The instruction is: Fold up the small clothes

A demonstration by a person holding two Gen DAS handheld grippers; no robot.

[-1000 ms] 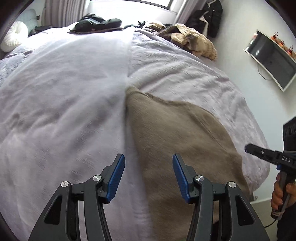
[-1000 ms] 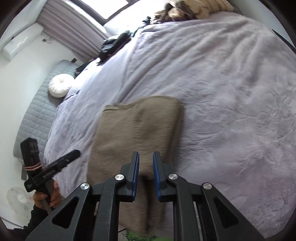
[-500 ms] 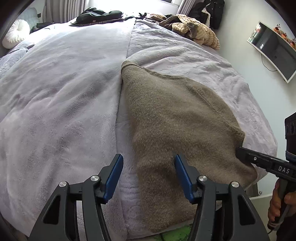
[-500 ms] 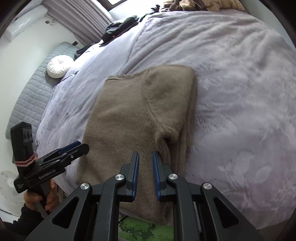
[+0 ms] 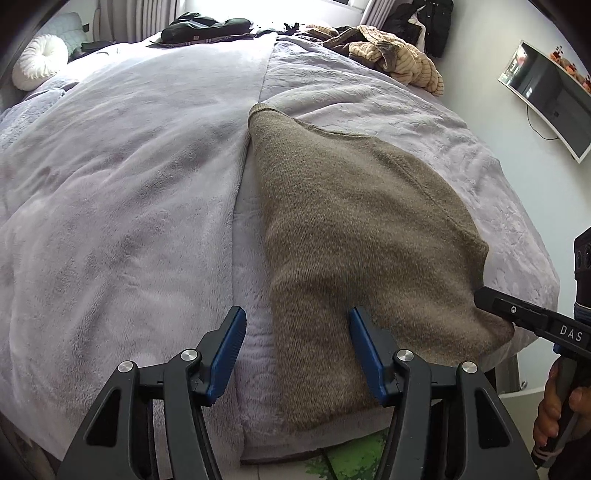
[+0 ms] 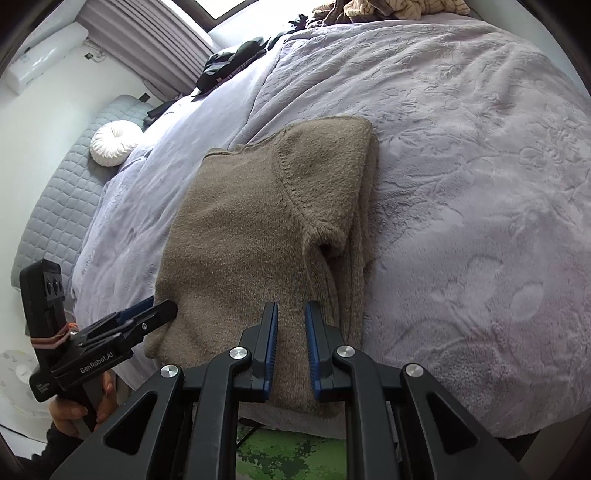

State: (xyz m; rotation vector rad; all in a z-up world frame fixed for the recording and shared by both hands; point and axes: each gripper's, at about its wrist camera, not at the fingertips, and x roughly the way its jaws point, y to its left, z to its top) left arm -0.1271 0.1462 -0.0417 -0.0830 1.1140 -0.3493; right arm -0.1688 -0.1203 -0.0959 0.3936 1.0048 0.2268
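On the bed, a brown knitted sweater (image 5: 354,229) lies near the foot edge of the lavender blanket (image 5: 122,206), partly folded: in the right wrist view one sleeve is turned in over the body and doubled layers run along the sweater's right side. Its lower hem reaches the edge of the mattress, where a strip of green patterned floor mat (image 6: 291,454) shows below. The left gripper (image 5: 295,350) hangs over the sweater's near left corner with its blue pads spread well apart; the left edge of the knit lies in the gap between them, but neither pad presses on it and nothing is pinched. The right-hand pad looks to sit just at the surface of the knit; I cannot tell whether it touches. The right gripper (image 6: 290,343) points down at the lower middle of the sweater with its jaws drawn nearly together, only a narrow slot between the blue pads, through which the knit shows; no fabric is caught in it. Each tool shows at the edge of the other's view, held by a hand (image 6: 79,410) on its grip. At the far end of the bed lie a pile of dark clothes (image 5: 207,29) and a striped tan garment (image 5: 402,59), and a round white cushion (image 6: 114,142) rests by the padded headboard.
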